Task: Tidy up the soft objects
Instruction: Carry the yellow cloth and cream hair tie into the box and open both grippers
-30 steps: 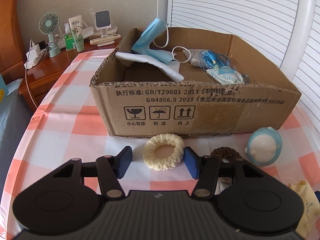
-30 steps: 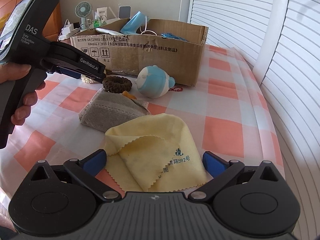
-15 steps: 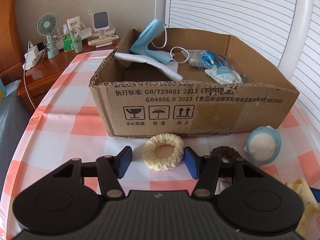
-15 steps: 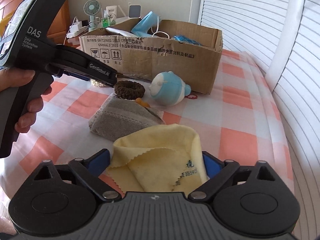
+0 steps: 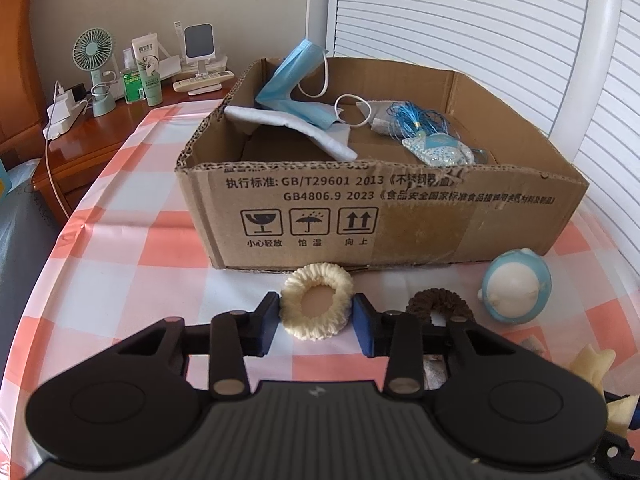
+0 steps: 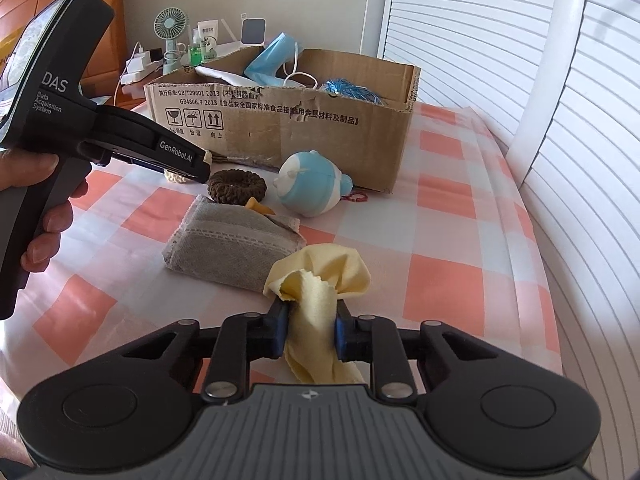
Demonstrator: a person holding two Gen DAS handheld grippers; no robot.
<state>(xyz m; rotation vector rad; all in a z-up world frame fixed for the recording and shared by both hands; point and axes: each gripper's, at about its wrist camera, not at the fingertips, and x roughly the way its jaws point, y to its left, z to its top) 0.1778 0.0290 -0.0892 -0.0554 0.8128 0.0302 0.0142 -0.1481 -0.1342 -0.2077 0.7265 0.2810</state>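
Note:
A cream scrunchie [image 5: 317,301] lies on the checked tablecloth in front of the cardboard box [image 5: 460,220]. My left gripper [image 5: 316,316] has closed around it, with both pads touching its sides. My right gripper [image 6: 310,330] is shut on a yellow cloth [image 6: 320,280], bunched between the pads and lifted slightly. A brown scrunchie [image 6: 237,186], a blue round plush toy [image 6: 310,188] and a grey folded cloth [image 6: 236,246] lie between the grippers and the box. The box [image 6: 280,120] holds a blue face mask [image 5: 296,80], white cloth and blue string.
A wooden side table at the back left carries a small green fan [image 5: 94,68], bottles, a phone stand and a charger. White louvered shutters [image 6: 500,40] stand behind and to the right. The table edge runs close on the right.
My right gripper has closed on the yellow cloth and gathered it up from flat. My left gripper has narrowed onto the cream scrunchie.

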